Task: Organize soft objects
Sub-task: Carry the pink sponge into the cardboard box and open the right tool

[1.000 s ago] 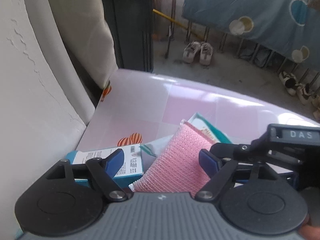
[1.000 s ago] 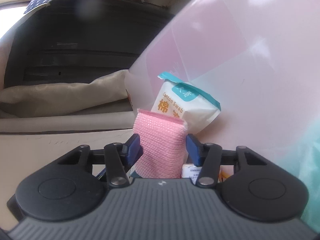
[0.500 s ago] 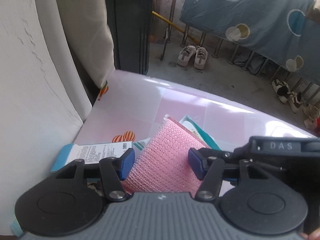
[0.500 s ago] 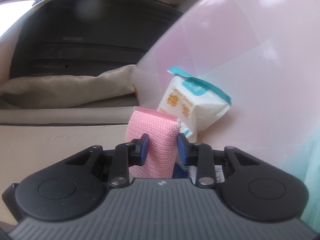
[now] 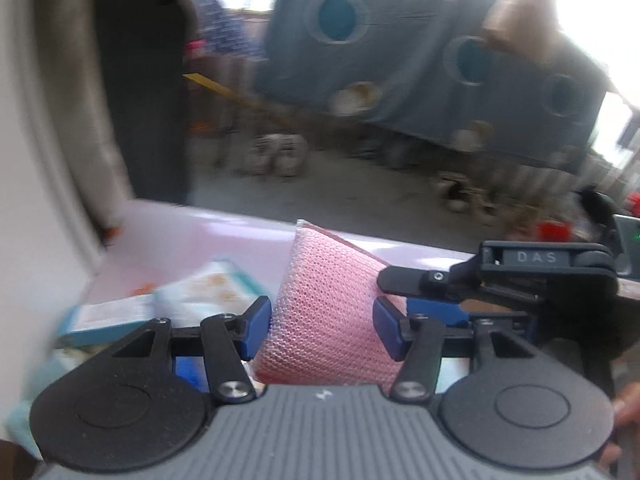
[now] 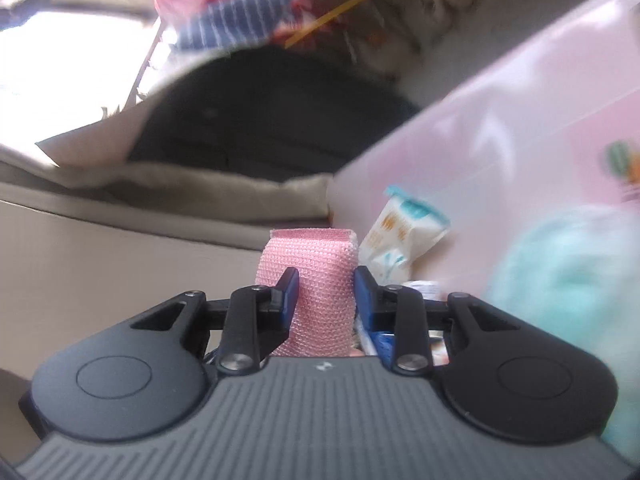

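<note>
A pink mesh sponge (image 5: 324, 272) is held up above the pink table (image 5: 192, 236) by both grippers at once. My left gripper (image 5: 322, 324) has the sponge's broad face between its blue pads, and its jaws are closing on it. My right gripper (image 5: 400, 284) comes in from the right in the left wrist view and pinches the sponge's right edge. The right wrist view shows the sponge (image 6: 308, 256) edge-on, squeezed narrow, with my right gripper (image 6: 326, 292) shut on it.
A white and teal cotton swab pack (image 6: 400, 240) lies on the table (image 6: 500, 120) behind the sponge. A blue and white box (image 5: 112, 316) sits by the wall at the left. A fluffy teal thing (image 6: 560, 280) is at the right. A person's fingers (image 5: 624, 400) show at the right edge.
Both grippers closed onto the pink sponge and rose with it, so the packs on the table now sit lower and farther off. The views are blurred from the motion.
</note>
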Tool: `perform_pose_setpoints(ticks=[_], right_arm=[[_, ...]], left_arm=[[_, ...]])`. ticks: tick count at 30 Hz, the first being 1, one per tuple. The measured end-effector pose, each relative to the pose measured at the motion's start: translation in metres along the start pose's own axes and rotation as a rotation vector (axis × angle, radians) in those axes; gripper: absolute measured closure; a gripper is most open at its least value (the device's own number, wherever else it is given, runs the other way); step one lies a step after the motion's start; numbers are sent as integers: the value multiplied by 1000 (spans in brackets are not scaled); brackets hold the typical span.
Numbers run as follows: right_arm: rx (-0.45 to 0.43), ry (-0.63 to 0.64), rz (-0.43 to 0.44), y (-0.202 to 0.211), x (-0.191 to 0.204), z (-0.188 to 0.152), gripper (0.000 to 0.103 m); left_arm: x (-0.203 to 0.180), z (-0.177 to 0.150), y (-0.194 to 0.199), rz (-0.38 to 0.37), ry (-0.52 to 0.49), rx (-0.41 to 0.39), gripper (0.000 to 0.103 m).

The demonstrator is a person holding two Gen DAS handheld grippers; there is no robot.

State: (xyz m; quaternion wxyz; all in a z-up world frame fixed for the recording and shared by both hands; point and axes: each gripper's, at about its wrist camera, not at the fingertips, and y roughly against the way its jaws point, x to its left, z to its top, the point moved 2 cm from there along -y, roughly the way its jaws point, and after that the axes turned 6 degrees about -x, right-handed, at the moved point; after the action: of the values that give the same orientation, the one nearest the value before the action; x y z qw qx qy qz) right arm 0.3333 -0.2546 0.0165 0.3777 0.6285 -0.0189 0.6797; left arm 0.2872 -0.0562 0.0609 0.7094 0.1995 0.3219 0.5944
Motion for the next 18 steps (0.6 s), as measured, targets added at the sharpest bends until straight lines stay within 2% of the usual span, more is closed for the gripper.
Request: perform_pose_setpoints(ticks=[4, 9, 14, 18], right_arm=[[-107, -28, -21, 87, -28, 16, 74], [-220, -75, -79, 171, -79, 39, 73], [-258, -142, -156, 199, -139, 65, 72], [-258, -164, -207, 189, -180, 79, 72]], left_arm=[[-75, -8, -3, -125, -68, 12, 46], [-164, -29, -29, -225, -173, 52, 46], [-214, -53, -71, -246, -244, 126, 46], [-231, -73, -99, -232, -300, 163, 43]])
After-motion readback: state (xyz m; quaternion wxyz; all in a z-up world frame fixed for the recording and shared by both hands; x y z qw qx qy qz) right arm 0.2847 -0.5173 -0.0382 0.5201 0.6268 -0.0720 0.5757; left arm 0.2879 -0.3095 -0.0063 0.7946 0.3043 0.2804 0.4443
